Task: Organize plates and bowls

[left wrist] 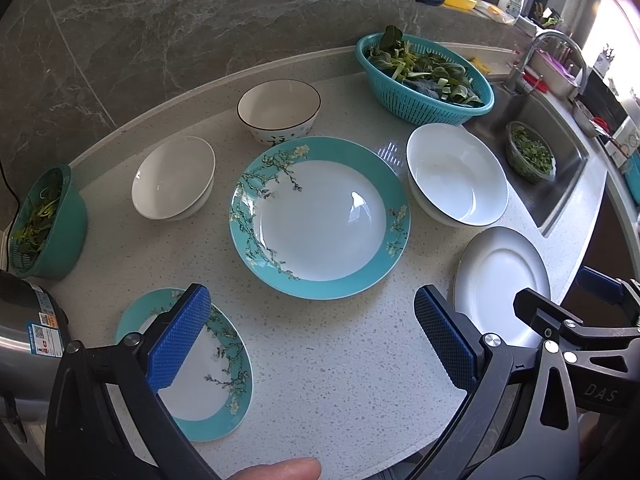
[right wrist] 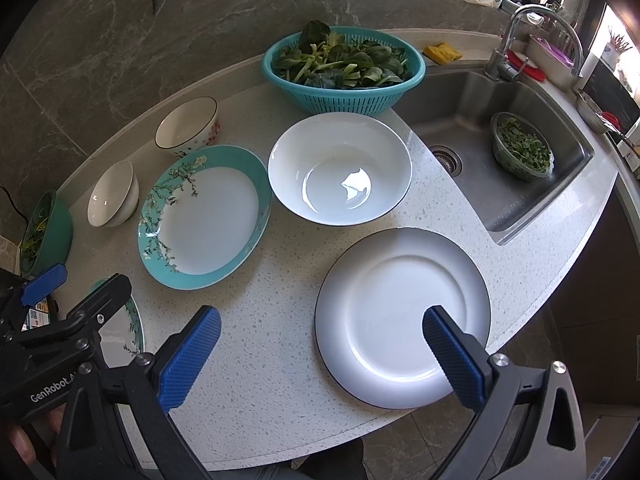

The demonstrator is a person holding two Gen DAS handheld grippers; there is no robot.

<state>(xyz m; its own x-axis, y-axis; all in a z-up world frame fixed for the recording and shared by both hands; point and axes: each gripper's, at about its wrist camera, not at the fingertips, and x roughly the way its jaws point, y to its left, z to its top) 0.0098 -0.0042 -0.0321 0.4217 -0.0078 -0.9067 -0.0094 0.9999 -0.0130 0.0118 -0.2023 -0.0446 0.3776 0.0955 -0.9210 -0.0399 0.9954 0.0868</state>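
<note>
A large teal-rimmed flowered plate [left wrist: 320, 220] [right wrist: 204, 216] lies mid-counter. A smaller teal flowered plate [left wrist: 200, 376] [right wrist: 124, 332] sits near the front left, partly under my left finger. A plain white plate [left wrist: 500, 280] [right wrist: 400, 316] lies at the front right. A big white bowl [left wrist: 456, 174] [right wrist: 340, 168], a small white bowl [left wrist: 174, 178] [right wrist: 112, 194] and a patterned bowl [left wrist: 278, 110] [right wrist: 186, 126] stand behind. My left gripper [left wrist: 312, 340] is open above bare counter. My right gripper [right wrist: 320, 356] is open, straddling the white plate's left edge.
A teal colander of greens [left wrist: 424, 76] [right wrist: 342, 68] stands at the back. A green bowl of vegetables [left wrist: 48, 220] sits far left beside a steel appliance [left wrist: 28, 332]. The sink [right wrist: 500, 148] on the right holds a glass bowl of greens [right wrist: 520, 152]. A fingertip [left wrist: 280, 470] shows at bottom.
</note>
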